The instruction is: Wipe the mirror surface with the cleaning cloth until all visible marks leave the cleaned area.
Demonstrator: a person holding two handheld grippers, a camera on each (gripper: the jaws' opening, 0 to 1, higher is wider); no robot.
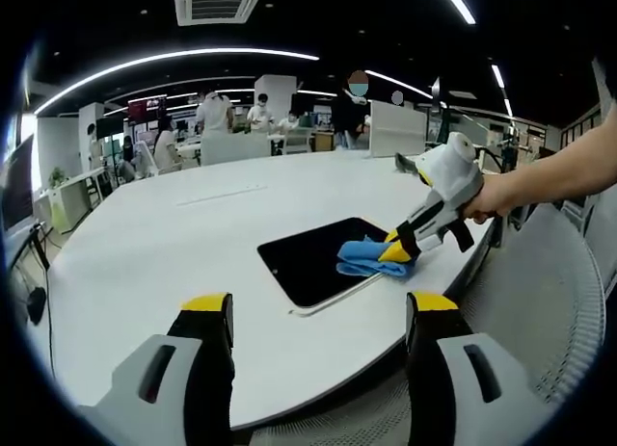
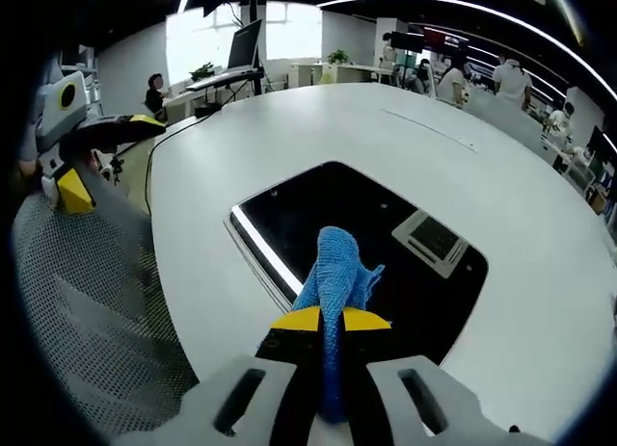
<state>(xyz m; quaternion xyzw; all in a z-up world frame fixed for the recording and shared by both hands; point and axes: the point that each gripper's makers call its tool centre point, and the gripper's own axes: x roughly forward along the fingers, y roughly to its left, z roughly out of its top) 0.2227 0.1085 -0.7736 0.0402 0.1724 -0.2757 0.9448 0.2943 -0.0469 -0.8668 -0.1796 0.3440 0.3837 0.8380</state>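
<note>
Pinching the blue cloth point(image 2: 335, 273) on the mirror point(image 2: 386, 224), right gripper point(image 2: 331, 318); left gripper point(image 1: 318, 306) open.

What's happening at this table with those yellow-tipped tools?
A person is wiping a mirror that lies flat on a white table. The right hand-held gripper is shut on a blue cloth and presses it against the dark glass near one edge. The left hand-held gripper hangs open over the table's near edge, holding nothing. Other people sit at desks in the background.
</note>
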